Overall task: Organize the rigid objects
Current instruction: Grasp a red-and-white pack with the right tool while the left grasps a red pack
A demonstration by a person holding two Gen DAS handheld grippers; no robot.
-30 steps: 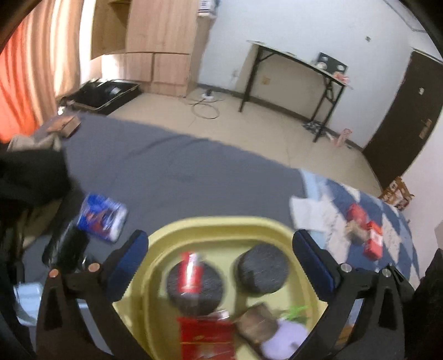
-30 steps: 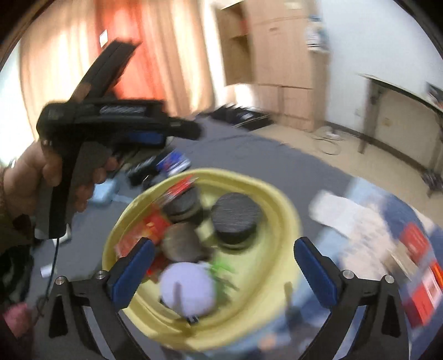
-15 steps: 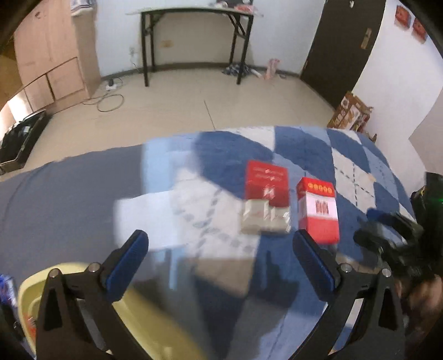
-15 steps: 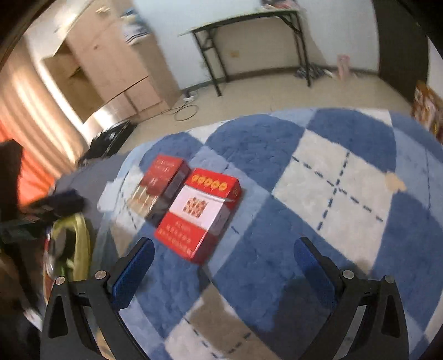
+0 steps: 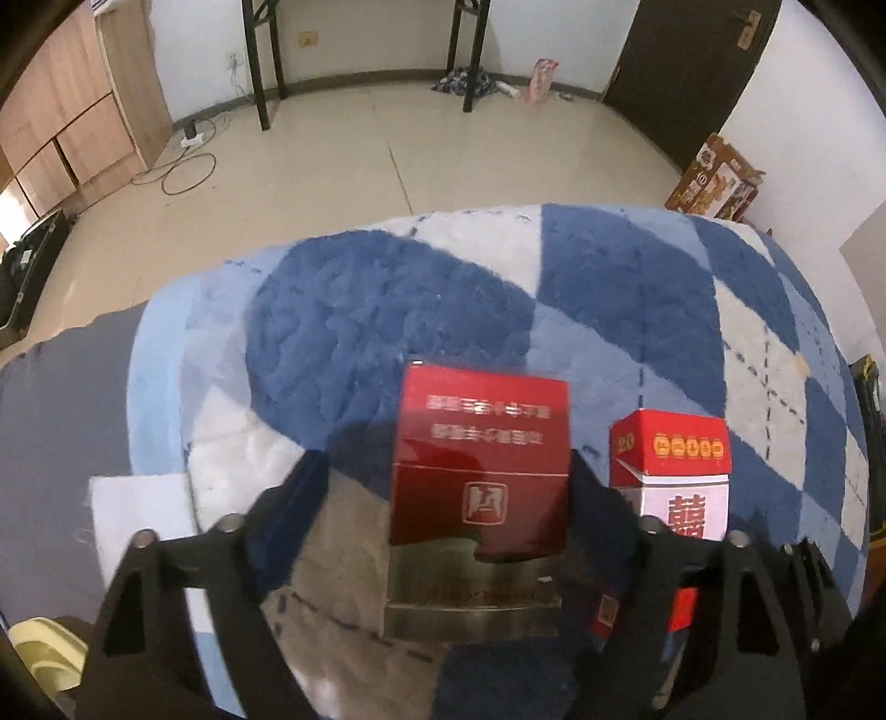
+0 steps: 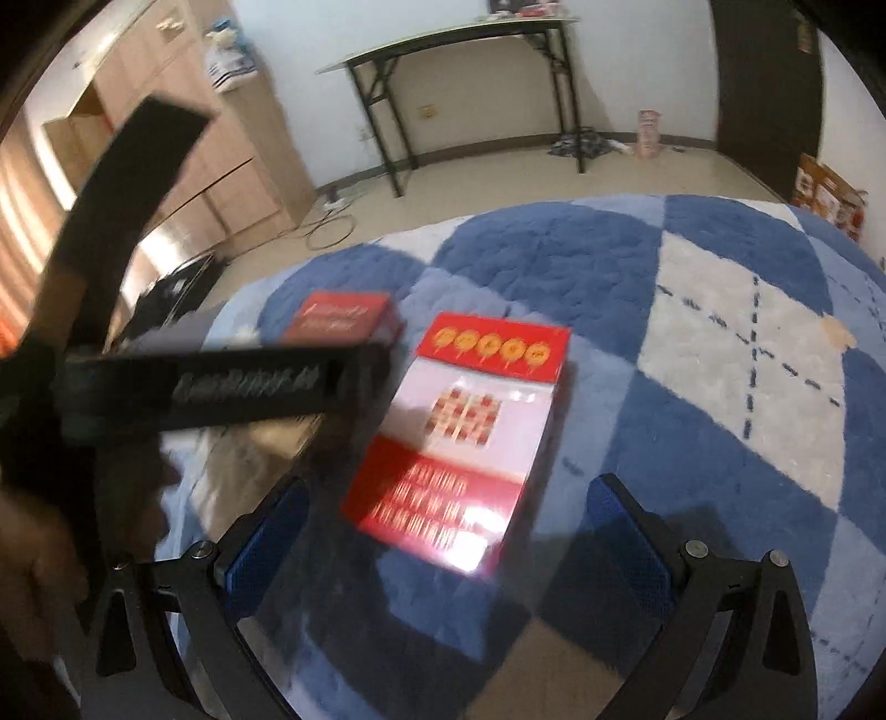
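Blue checked rug [image 5: 387,310] has replaced the yellow basin under both tools: left gripper [image 5: 443,498] closing around the dark red box [image 5: 482,459], right gripper [image 6: 448,531] open over the red-and-white box [image 6: 465,432]

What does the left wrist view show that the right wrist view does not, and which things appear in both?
Left wrist view only: a yellow plastic basin at the bottom left corner and a white paper sheet on the blanket.

Right wrist view only: the left tongs' black body, crossing in front of the dark red box.

Both: the dark red rectangular box, the red-and-white rectangular box beside it, the blue-and-white checked plush blanket and the black-legged table.
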